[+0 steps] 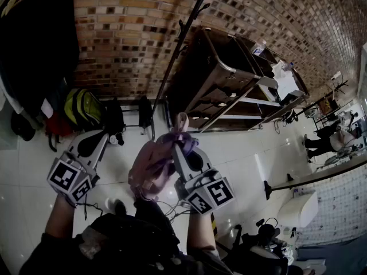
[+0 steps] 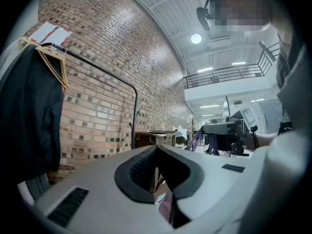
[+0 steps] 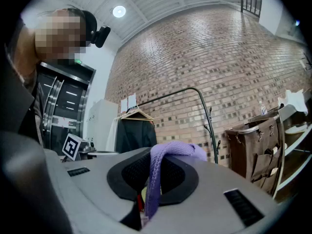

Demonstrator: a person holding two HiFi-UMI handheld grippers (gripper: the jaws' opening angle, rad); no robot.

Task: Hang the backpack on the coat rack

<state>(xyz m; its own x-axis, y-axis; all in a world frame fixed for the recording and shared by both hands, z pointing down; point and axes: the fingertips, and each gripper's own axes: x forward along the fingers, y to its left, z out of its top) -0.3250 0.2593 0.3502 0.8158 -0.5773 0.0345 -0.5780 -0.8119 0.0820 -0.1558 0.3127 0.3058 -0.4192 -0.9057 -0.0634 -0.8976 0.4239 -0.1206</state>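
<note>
head view catches the carrying step. the right gripper (image 1: 184, 148) is clamped on the purple strap (image 3: 161, 165) of the backpack (image 1: 150, 168), which dangles under its jaws, clear of the floor and close in front of the person. the left gripper (image 1: 102, 137) sits level beside it, jaws together with nothing between them.

the coat rack (image 1: 172, 62), a black metal rail with small hooks on its upright, stands ahead against the brick wall (image 1: 132, 33), well apart from the bag. by my reading the bag is held up but not yet hung. the next move calls for bringing the strap loop up to a hook and settling it over, gripping firmly until the hook bears the weight.

underfoot is glossy white tile (image 1: 241, 153). a dark coat (image 2: 29, 116) hangs from the rail on a hanger, and a brown cabinet (image 1: 218, 79) stands beside the rack.
</note>
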